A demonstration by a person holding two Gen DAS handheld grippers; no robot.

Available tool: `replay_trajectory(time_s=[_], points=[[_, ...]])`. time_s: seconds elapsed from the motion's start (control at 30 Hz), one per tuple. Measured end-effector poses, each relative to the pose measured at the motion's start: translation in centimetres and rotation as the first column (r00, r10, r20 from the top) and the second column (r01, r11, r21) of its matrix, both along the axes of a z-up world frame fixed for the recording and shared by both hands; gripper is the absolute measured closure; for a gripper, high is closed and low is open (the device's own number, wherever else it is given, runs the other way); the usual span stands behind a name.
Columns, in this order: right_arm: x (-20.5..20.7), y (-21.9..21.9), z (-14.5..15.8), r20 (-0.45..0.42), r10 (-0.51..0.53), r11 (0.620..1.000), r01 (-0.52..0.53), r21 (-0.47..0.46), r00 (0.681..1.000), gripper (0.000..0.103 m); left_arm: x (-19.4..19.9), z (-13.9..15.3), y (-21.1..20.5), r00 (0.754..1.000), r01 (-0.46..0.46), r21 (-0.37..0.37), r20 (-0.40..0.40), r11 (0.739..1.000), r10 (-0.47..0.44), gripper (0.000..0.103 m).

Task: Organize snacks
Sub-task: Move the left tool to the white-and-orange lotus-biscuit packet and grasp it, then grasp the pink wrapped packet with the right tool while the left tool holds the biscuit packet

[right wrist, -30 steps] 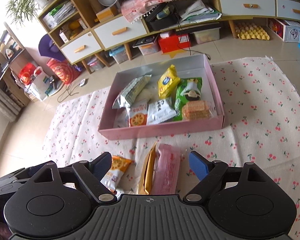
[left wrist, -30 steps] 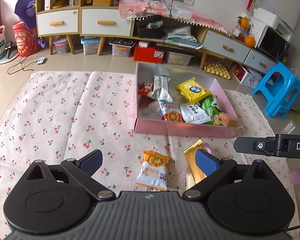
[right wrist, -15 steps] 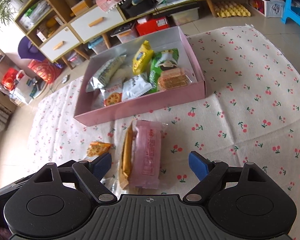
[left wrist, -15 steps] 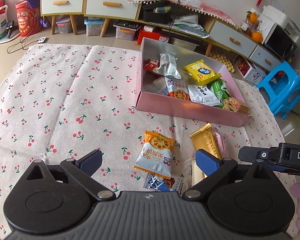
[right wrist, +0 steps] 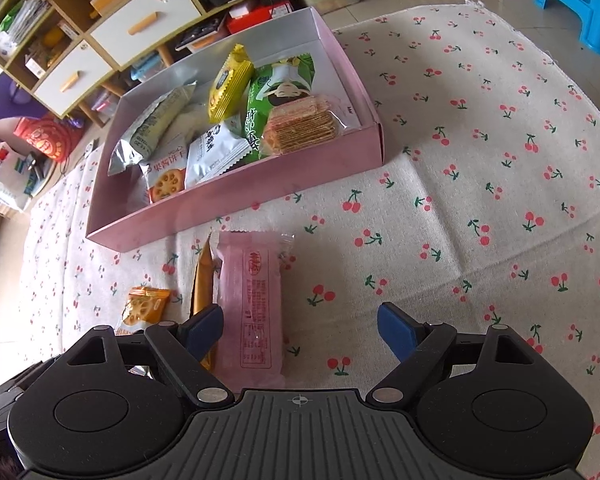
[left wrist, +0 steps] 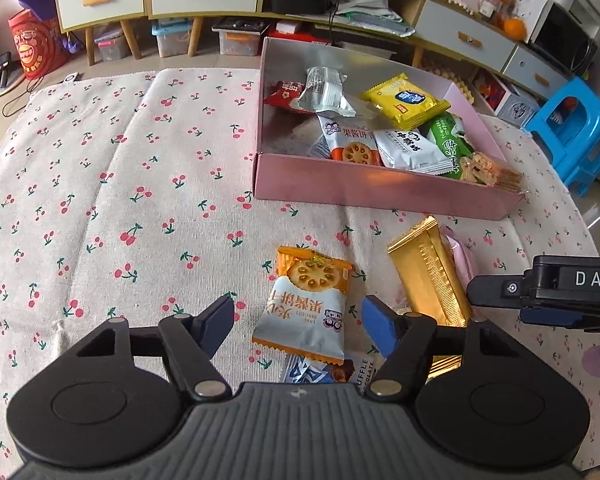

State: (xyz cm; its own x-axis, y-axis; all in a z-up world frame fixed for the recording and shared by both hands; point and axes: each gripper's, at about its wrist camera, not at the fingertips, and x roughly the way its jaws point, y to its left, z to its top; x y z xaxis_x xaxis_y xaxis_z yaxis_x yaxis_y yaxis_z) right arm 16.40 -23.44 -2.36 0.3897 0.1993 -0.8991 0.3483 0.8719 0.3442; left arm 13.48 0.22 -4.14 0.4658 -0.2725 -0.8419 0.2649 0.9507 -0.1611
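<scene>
Left tongs (left wrist: pixel 298 320) straddled the orange biscuit packet (left wrist: pixel 306 306), jaws apart and not yet pressing it.

The packet lay on the cherry-print cloth (left wrist: pixel 100 200) just short of the pink box (left wrist: pixel 380 186), its long axis running straight ahead between the jaws, so the left hand was the nearer one. The right tongs (right wrist: pixel 300 330), jaws wide with nothing gripped, hung over the pink wafer pack (right wrist: pixel 250 304), which sat off toward their left jaw beside the gold packet (right wrist: pixel 202 280). Against the earlier frames, both tongs had dropped closer to the cloth, and the left jaws had just been closing around the packet.
</scene>
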Motion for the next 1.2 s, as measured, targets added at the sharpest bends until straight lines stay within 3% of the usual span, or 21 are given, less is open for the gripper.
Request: replay_trajectory(time_s=[0.17, 0.57, 0.7, 0.8, 0.9, 1.07, 1.2], points=[[0.6, 0.4, -0.4, -0.012, 0.007, 1.0, -0.007, 0.007, 1.0, 0.017, 0.3, -0.2, 0.0, 1.0, 0.002, -0.003, -0.031, 1.0, -0.002, 0.055], [1.1, 2.4, -1.0, -0.023, 0.024, 0.998, -0.025, -0.051, 0.999, 0.019, 0.5, -0.1, 0.8, 0.999, -0.035, 0.005, -0.038, 0.999, 0.036, 0.058], [1.1, 3.0, -0.9, -0.023, 0.051, 0.99, -0.054, -0.127, 0.998, 0.036, 0.7, -0.1, 1.1, 0.998, -0.05, 0.018, -0.031, 0.999, 0.051, 0.058], [1.1, 2.8, -0.8, -0.027, 0.048, 0.987, -0.052, -0.149, 0.998, 0.052, 0.9, -0.1, 1.3, 0.998, -0.058, 0.034, -0.022, 0.998, 0.059, 0.058], [1.1, 2.1, -0.8, -0.03, 0.027, 0.987, -0.031, -0.159, 0.999, 0.061, 1.0, -0.1, 1.6, 0.998, -0.068, 0.046, -0.014, 0.997, 0.069, 0.057], [1.0, 0.9, -1.0, -0.036, -0.004, 0.969, -0.005, -0.245, 0.999, 0.061, 1.3, -0.3, 1.8, 0.998, -0.067, 0.079, 0.015, 0.995, 0.066, 0.056], [0.9, 0.2, -1.0, -0.025, 0.0, 0.976, -0.006, -0.22, 1.0, 0.06, 1.2, -0.4, 1.7, 0.998, -0.028, 0.114, 0.056, 0.993, 0.022, 0.055]])
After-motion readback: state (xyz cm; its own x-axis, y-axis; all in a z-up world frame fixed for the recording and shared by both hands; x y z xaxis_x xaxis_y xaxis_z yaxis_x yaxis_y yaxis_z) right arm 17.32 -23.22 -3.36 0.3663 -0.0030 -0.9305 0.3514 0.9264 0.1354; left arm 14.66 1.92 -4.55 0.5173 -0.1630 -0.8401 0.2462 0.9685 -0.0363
